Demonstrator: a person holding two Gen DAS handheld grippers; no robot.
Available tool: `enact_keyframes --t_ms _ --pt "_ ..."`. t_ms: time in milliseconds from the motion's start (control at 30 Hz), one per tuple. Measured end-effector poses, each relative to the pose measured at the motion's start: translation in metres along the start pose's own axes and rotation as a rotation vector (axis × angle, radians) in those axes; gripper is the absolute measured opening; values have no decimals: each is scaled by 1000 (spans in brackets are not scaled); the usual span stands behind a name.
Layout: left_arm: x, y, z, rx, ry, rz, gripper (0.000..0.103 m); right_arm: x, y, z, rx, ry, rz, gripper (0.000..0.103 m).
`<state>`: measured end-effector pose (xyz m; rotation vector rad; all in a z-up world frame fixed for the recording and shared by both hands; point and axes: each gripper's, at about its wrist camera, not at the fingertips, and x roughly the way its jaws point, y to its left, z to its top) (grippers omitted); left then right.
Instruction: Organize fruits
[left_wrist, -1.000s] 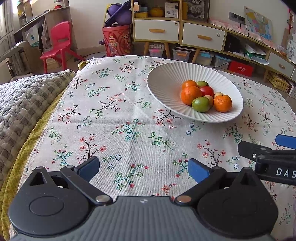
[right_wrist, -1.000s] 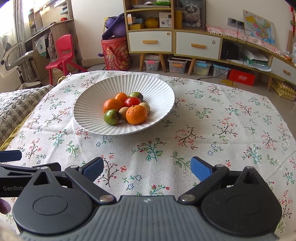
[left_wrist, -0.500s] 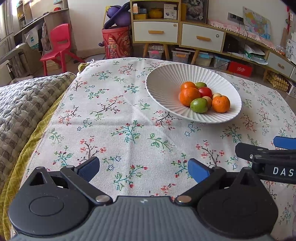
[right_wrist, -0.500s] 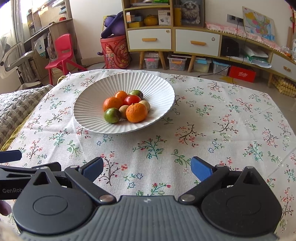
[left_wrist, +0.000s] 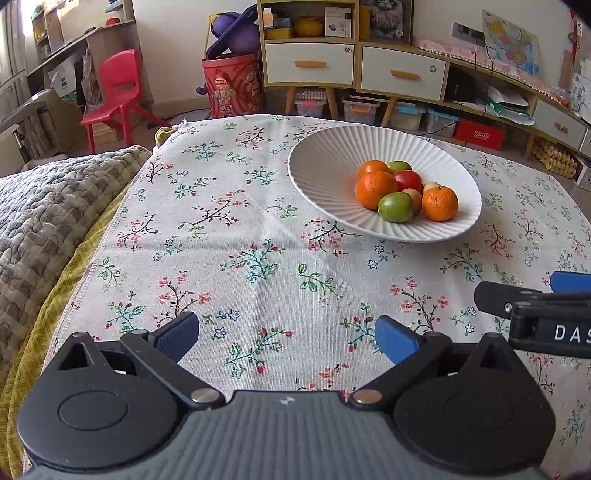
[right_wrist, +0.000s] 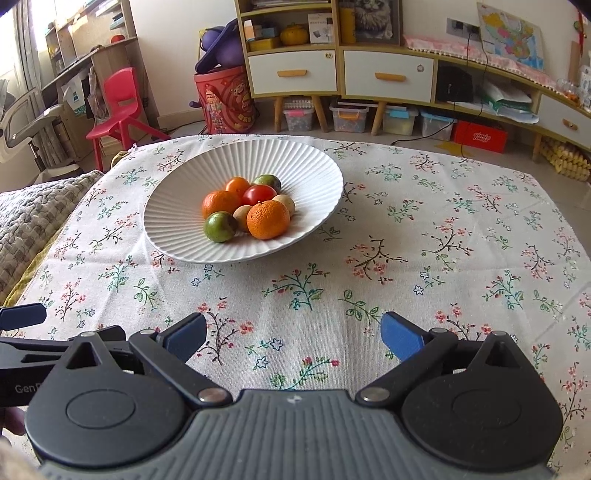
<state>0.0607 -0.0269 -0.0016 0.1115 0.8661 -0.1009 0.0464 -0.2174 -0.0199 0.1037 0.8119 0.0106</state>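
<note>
soft daylight from the left window, sharp, fisheye-bent edges.

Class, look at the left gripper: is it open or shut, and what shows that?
Open. In the left wrist view, the left gripper has its blue fingertips wide apart with only bare floral tablecloth between them, holding nothing.

Your left wrist view looks low across the table at the white bowl, which sits ahead and right. Your right wrist view faces the same bowl, ahead and left. Both share the bowl and the cabinets behind it.
</note>
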Motion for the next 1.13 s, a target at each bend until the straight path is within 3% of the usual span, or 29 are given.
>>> enact_keyframes --t_ms 1133 --pt "-3 5 2 -13 -6 3 92 -1 2 -1 -11 -11 -9 101"
